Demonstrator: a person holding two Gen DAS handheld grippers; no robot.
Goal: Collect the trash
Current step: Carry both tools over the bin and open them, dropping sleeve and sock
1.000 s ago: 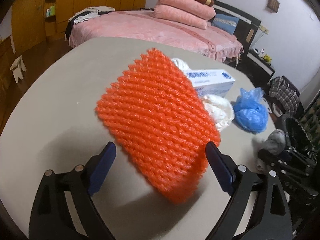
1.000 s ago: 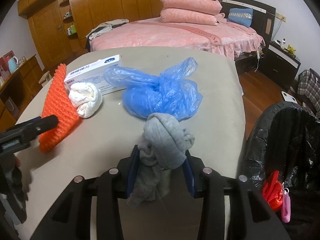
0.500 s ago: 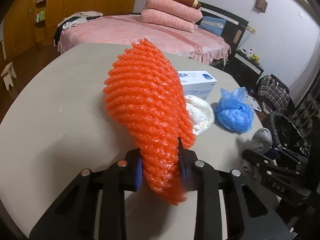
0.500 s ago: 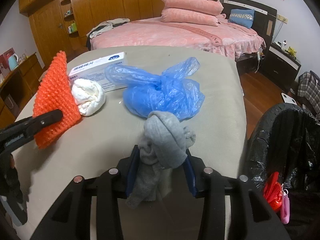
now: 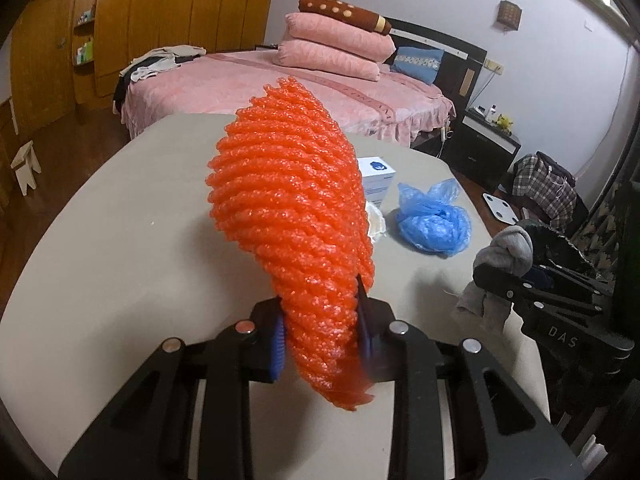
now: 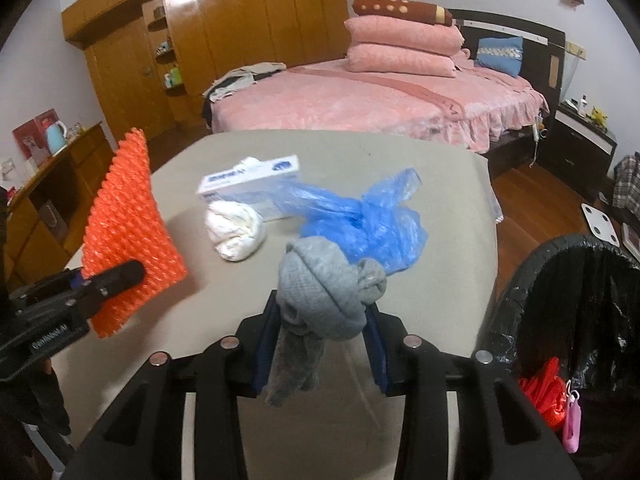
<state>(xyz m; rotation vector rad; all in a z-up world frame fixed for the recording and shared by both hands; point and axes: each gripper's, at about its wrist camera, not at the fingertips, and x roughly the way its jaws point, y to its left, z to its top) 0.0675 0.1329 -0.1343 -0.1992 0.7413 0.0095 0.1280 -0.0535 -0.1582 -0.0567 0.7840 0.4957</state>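
My left gripper (image 5: 320,332) is shut on an orange foam net sheet (image 5: 296,216), lifted clear of the beige table (image 5: 120,248); from the right wrist view the same sheet (image 6: 124,224) hangs in that gripper (image 6: 108,280) at the left. My right gripper (image 6: 320,340) is shut on a knotted grey sock (image 6: 320,288), held above the table; the left wrist view shows the sock (image 5: 508,248) at the right. A blue plastic bag (image 6: 360,220), a white wad (image 6: 236,232) and a white box (image 6: 248,180) lie on the table. A black-lined trash bin (image 6: 580,300) stands at the right.
Red plastic and a pink item (image 6: 556,396) hang at the bin's near side. A pink bed (image 6: 380,100) stands beyond the table, wooden wardrobes (image 6: 240,32) behind it, a dark nightstand (image 6: 580,140) at the right. A white scale (image 6: 600,220) lies on the wood floor.
The left gripper closed on the orange net sheet and lifted it off the table, folding it upright. The right gripper rose a little with the grey sock.
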